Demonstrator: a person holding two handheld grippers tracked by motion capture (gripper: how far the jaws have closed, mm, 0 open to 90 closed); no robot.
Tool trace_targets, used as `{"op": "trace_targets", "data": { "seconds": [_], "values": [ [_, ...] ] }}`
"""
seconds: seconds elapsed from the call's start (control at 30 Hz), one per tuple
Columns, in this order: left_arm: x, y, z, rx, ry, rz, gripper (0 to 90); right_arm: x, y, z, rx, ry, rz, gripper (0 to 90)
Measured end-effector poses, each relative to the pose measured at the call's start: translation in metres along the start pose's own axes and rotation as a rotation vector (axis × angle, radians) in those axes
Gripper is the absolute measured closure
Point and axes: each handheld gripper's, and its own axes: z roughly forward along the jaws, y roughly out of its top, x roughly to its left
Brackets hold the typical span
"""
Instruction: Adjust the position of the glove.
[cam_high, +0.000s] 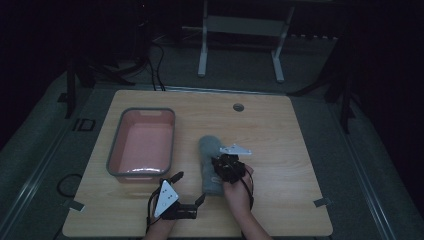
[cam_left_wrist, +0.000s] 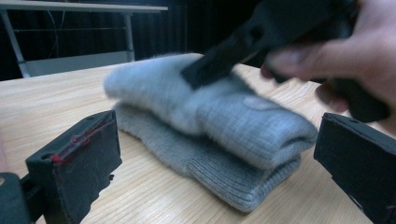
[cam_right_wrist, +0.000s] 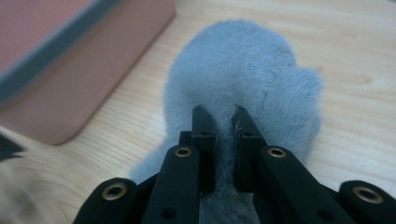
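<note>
Dark room, wooden table (cam_high: 280, 125). Mitten (cam_high: 210, 150) long axis toward far edge, right gripper (cam_right_wrist: 219, 116) pinching its near cuff; left gripper (cam_high: 189, 187) agape beside.

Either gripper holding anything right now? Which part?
The right gripper is shut on the grey fuzzy mitten, pinching a fold of its upper layer near the middle. The left gripper stands open beside it, holding nothing.

One wooden desk (cam_high: 280, 200) carries one pink bin with a grey rim (cam_high: 116, 155) toward its left edge, and one pair of grey fuzzy mittens (cam_high: 209, 167), stacked, near the middle.
</note>
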Motion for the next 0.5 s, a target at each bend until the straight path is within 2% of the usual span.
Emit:
{"op": "trace_targets", "data": {
  "seconds": [0.1,0.13,0.23,0.37,0.43,0.47,0.5],
  "values": [
    [0.0,0.0,0.0,-0.001,-0.001,0.0,0.9,0.001,-0.006,0.01,0.02,-0.018,-0.004,82.4],
    [0.0,0.0,0.0,0.0,-0.003,0.001,0.9,-0.001,-0.012,0.018,0.043,-0.007,0.006,81.9],
    [0.0,0.0,0.001,0.003,-0.005,0.002,0.9,-0.003,-0.014,0.02,0.039,0.007,0.023,79.7],
    [0.0,0.001,0.0,0.001,0.003,-0.006,0.9,-0.006,-0.01,0.014,0.032,0.045,0.027,66.9],
    [0.0,0.003,-0.001,-0.009,0.005,-0.016,0.9,-0.01,-0.004,0.005,0.02,0.085,0.012,60.1],
    [0.0,0.005,-0.002,-0.008,0.006,-0.016,0.9,-0.012,-0.002,0.001,0.0,0.096,-0.004,56.9],
    [0.0,0.006,-0.003,-0.009,-0.005,-0.023,0.9,-0.015,0.001,-0.005,-0.029,0.099,-0.039,49.8]
  ]
}}
